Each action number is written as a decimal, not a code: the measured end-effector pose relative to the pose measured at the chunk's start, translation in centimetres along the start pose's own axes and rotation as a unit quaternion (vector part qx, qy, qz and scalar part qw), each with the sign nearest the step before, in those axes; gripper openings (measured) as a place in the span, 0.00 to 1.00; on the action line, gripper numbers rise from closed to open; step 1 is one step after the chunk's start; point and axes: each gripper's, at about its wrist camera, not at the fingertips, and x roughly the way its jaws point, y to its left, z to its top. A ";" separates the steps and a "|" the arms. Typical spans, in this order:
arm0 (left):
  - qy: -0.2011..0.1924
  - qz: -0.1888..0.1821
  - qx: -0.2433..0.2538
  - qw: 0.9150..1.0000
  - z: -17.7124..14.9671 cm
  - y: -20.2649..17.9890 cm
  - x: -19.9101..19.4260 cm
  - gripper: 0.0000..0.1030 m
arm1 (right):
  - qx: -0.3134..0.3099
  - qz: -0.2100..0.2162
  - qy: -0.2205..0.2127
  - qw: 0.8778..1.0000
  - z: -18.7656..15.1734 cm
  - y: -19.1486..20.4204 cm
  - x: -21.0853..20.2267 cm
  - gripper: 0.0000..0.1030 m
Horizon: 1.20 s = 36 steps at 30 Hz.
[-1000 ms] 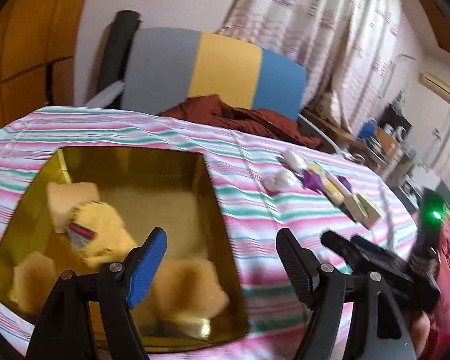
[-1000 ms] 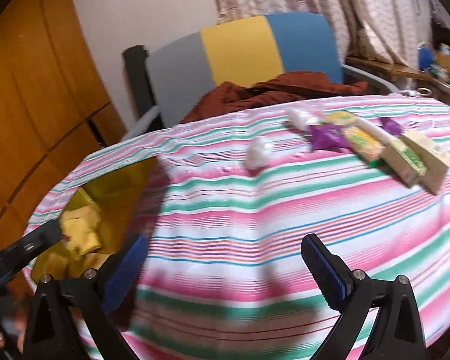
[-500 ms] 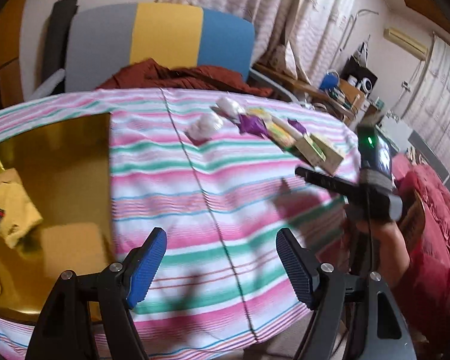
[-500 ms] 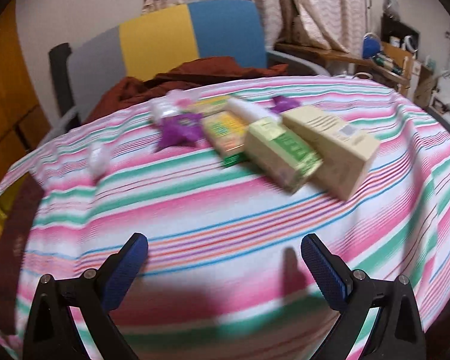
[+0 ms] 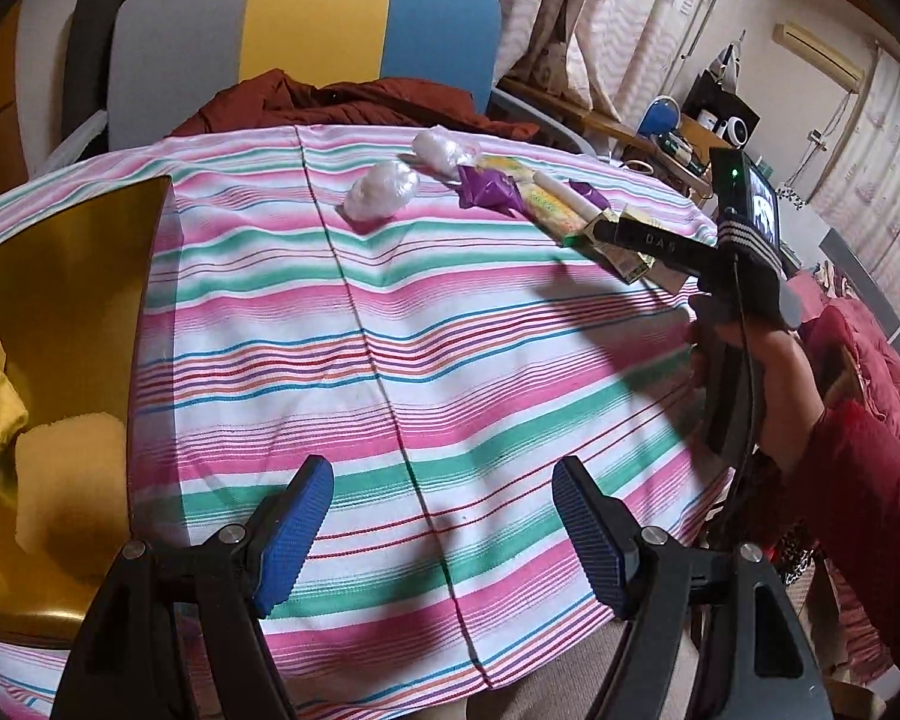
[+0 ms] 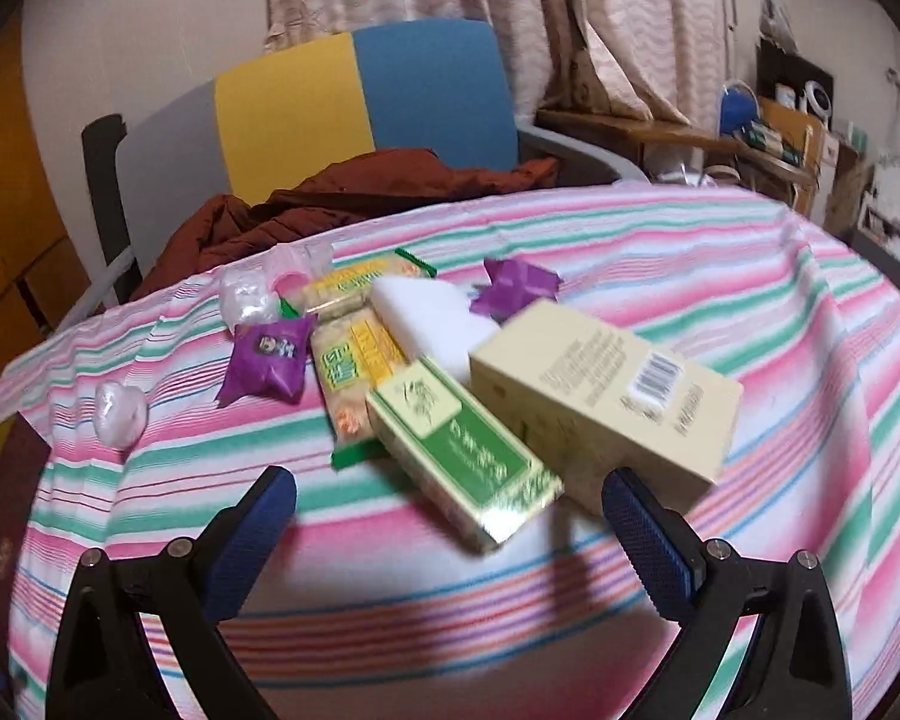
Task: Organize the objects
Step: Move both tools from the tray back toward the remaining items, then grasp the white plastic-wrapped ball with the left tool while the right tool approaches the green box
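My left gripper (image 5: 444, 525) is open and empty above the striped tablecloth (image 5: 426, 324). A gold tin box (image 5: 54, 312) at the left holds yellow sponges (image 5: 69, 480). My right gripper (image 6: 450, 534) is open and empty, close in front of a green-and-cream box (image 6: 468, 456) and a larger cream box (image 6: 612, 396). Behind them lie yellow snack packs (image 6: 354, 354), a white block (image 6: 432, 312), two purple wrappers (image 6: 270, 357) and clear plastic-wrapped items (image 6: 120, 411). The right gripper also shows in the left wrist view (image 5: 636, 237), over the boxes.
A grey, yellow and blue chair (image 6: 342, 102) with a dark red garment (image 6: 354, 192) stands behind the table. A cluttered shelf (image 6: 768, 138) and curtains lie at the right. The table edge drops off near both grippers.
Both grippers have swung right, away from the gold box. The right gripper has closed in on the boxes, which now fill its view. Both stay open.
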 end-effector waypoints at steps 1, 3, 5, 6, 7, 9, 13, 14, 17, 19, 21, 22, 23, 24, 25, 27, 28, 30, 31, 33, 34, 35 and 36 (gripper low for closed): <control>0.001 0.000 -0.001 1.000 0.0 0.0 0.1 0.75 | -0.005 0.000 0.000 1.000 0.2 0.2 0.3 1.00; 0.004 0.003 -0.003 1.000 0.1 0.1 0.4 0.75 | -0.007 0.008 0.004 1.000 0.5 0.2 0.8 1.00; 0.005 0.006 -0.002 1.000 0.4 0.1 0.6 0.75 | -0.005 0.013 0.008 1.000 0.7 0.3 1.3 0.97; 0.006 0.008 -0.001 1.000 0.7 0.1 0.8 0.75 | -0.002 0.017 0.010 1.000 0.8 0.2 1.5 0.95; 0.007 0.010 -0.001 1.000 0.9 0.1 1.0 0.75 | -0.002 0.019 0.012 1.000 0.7 0.2 1.7 0.89; 0.006 0.013 -0.004 1.000 1.3 0.1 1.2 0.75 | -0.003 0.017 0.019 1.000 0.6 0.2 2.1 0.79; 0.012 0.012 -0.008 1.000 1.7 0.0 2.1 0.75 | 0.009 0.015 0.018 1.000 0.3 -0.2 2.3 0.56; 0.014 0.013 -0.007 1.000 1.9 -0.1 2.4 0.75 | 0.012 0.018 0.017 1.000 0.2 -0.3 2.3 0.50; 0.012 0.022 -0.001 1.000 3.0 -0.3 3.2 0.75 | 0.015 0.021 0.012 1.000 0.0 -0.3 2.2 0.47; 0.007 0.027 -0.001 1.000 4.1 -0.3 3.7 0.75 | 0.015 0.022 0.009 1.000 -0.1 -0.3 2.1 0.45; 0.000 0.034 -0.001 0.999 5.4 -0.2 4.2 0.75 | 0.015 0.022 0.008 1.000 -0.3 -0.1 2.1 0.44; -0.002 0.040 0.000 0.999 6.1 -0.2 4.6 0.75 | 0.015 0.022 0.009 1.000 -0.3 -0.1 2.1 0.43; -0.004 0.048 0.001 0.999 6.9 -0.1 5.0 0.75 | 0.015 0.022 0.011 1.000 -0.4 0.0 2.2 0.42; -0.006 0.052 0.001 0.999 7.9 0.0 5.6 0.75 | 0.016 0.022 0.013 1.000 -0.5 0.0 2.3 0.42; -0.006 0.057 0.001 0.998 8.8 0.1 6.0 0.75 | 0.019 0.023 0.019 0.999 -0.6 -0.1 2.6 0.42; -0.008 0.066 -0.001 0.998 10.5 0.2 7.0 0.75 | 0.023 0.025 0.019 0.999 -0.7 -0.2 2.7 0.42; -0.012 0.070 -0.001 0.997 11.4 0.2 7.4 0.75 | 0.024 0.024 0.018 0.999 -0.8 -0.3 2.7 0.42; -0.021 0.082 0.001 0.996 12.9 0.3 8.3 0.80 | 0.024 0.023 0.015 0.999 -0.9 -0.3 2.7 0.42; -0.021 0.090 0.001 0.996 13.6 0.4 9.0 0.80 | 0.024 0.022 0.014 0.999 -0.9 -0.3 2.6 0.42; -0.019 0.094 -0.009 0.995 14.9 0.7 10.0 0.80 | 0.023 0.021 0.013 0.999 -0.9 -0.3 2.6 0.42; -0.020 0.095 -0.014 0.995 15.3 0.9 10.5 0.80 | 0.023 0.021 0.012 0.999 -0.9 -0.3 2.7 0.42; -0.021 0.103 -0.020 0.994 15.9 1.2 11.1 0.80 | 0.023 0.022 0.012 0.999 -1.0 -0.3 2.6 0.42; -0.023 0.109 -0.023 0.993 16.1 1.3 11.5 0.80 | 0.023 0.022 0.012 0.999 -1.0 -0.3 2.7 0.42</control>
